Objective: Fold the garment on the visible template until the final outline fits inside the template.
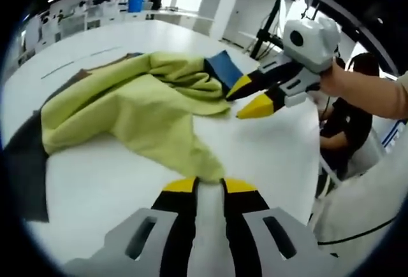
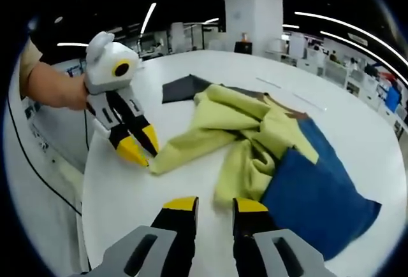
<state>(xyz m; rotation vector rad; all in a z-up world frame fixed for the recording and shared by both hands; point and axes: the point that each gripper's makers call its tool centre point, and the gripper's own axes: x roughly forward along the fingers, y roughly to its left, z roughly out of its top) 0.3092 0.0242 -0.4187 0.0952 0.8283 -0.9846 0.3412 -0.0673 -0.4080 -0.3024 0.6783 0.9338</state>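
On the white desk (image 1: 268, 156) the yellow-green garment (image 1: 140, 108) lies rumpled and half spread, partly over a blue cloth (image 2: 319, 194) and a dark grey template sheet (image 1: 25, 162) that shows beyond its edges.

In my left gripper view, my left gripper (image 1: 207, 184) sits low at the near edge, its yellow-tipped fingers (image 1: 182, 184) clenched on a corner of the garment, which tapers to a point right between them. From the right comes my right gripper (image 1: 250, 97), held by a hand (image 1: 335, 76); its fingers stand apart, tips just beside the bunched fabric where the garment meets the blue cloth, and I cannot tell whether they touch it.

In my right gripper view, my right gripper (image 2: 215, 205) has its fingers (image 2: 252, 205) released with bare desk between them, the garment's folded edge and the blue cloth just ahead. The left gripper (image 2: 141, 148) comes in from the left, pinching the garment's pointed corner against the desk. The grey sheet (image 2: 182, 88) pokes out behind the garment. Beyond the desk are office furniture and ceiling strip lights (image 2: 148, 17).
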